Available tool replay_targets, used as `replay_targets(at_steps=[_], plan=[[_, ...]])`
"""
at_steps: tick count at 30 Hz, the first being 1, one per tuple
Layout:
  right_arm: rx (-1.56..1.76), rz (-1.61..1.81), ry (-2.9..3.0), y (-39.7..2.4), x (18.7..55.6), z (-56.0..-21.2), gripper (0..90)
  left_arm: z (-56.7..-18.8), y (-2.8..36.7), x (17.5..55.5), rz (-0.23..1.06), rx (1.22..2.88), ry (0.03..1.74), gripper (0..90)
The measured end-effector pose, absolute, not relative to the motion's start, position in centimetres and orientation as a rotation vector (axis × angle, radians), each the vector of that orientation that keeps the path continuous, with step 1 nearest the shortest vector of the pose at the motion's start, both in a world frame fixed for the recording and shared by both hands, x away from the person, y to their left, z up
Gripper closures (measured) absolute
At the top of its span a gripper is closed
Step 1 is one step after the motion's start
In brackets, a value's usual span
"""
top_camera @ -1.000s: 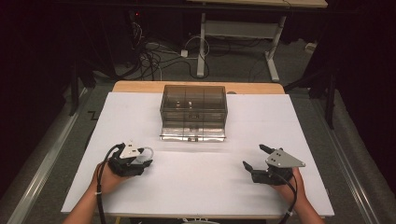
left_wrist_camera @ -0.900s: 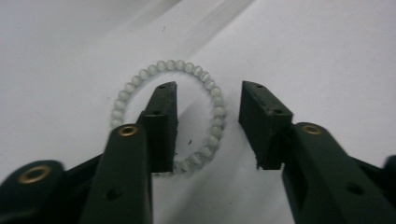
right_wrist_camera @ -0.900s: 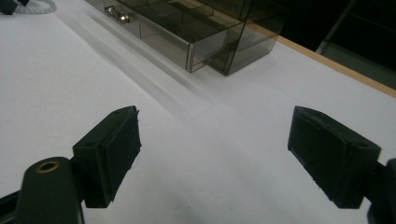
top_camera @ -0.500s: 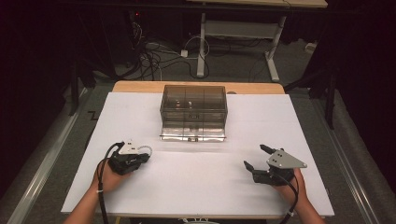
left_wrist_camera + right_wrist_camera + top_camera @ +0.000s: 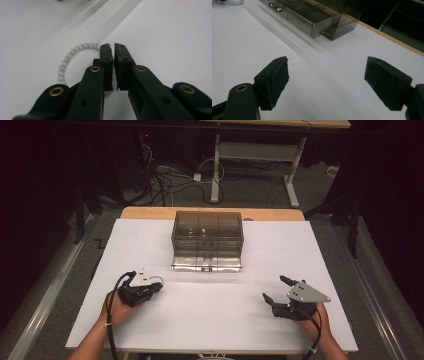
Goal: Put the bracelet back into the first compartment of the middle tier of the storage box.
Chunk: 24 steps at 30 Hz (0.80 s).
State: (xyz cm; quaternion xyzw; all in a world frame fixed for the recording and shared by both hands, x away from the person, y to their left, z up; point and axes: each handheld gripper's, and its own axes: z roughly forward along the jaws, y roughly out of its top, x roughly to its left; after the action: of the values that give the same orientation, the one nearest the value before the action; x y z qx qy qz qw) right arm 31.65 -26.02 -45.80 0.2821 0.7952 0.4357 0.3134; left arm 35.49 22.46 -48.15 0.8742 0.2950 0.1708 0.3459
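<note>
- While the left hand-held gripper (image 5: 114,47) rests low on the white table (image 5: 210,320), its jaws have just been closing and now pinch a pale bead bracelet (image 5: 68,58), whose loop lies to their left.
- Right hand-held gripper (image 5: 325,85): jaws wide apart, nothing between; smoky drawer box (image 5: 312,15) well ahead.

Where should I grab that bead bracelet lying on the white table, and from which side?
Take the bead bracelet across one stretch of its ring, coming from above. It lies flat on the table, so one finger goes inside the loop and one outside. The left gripper fingers already sit closed at its rim.
</note>
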Motion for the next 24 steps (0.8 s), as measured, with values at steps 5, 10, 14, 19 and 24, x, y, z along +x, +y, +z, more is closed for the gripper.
replay_targets(at_steps=[5, 10, 14, 19, 24], plan=[[0.744, 1.140, 2.080, -26.4, 31.1, -45.6, 20.4, -47.0, 22.5, 35.0, 0.488, 2.208, 0.730, 83.9], [0.739, 1.135, 2.073, -26.4, 30.9, -45.5, 20.5, -46.1, 22.3, 34.4, 0.532, 2.167, 0.699, 83.9], [0.734, 1.139, 2.079, -26.3, 30.9, -45.5, 20.5, -45.5, 22.2, 33.9, 0.552, 2.156, 0.677, 83.9], [0.726, 1.145, 2.081, -26.2, 31.0, -45.5, 20.5, -45.0, 22.1, 33.4, 0.571, 2.145, 0.656, 83.8], [0.715, 1.148, 2.083, -26.0, 31.2, -45.4, 20.5, -44.6, 22.0, 32.9, 0.577, 2.132, 0.647, 83.8]])
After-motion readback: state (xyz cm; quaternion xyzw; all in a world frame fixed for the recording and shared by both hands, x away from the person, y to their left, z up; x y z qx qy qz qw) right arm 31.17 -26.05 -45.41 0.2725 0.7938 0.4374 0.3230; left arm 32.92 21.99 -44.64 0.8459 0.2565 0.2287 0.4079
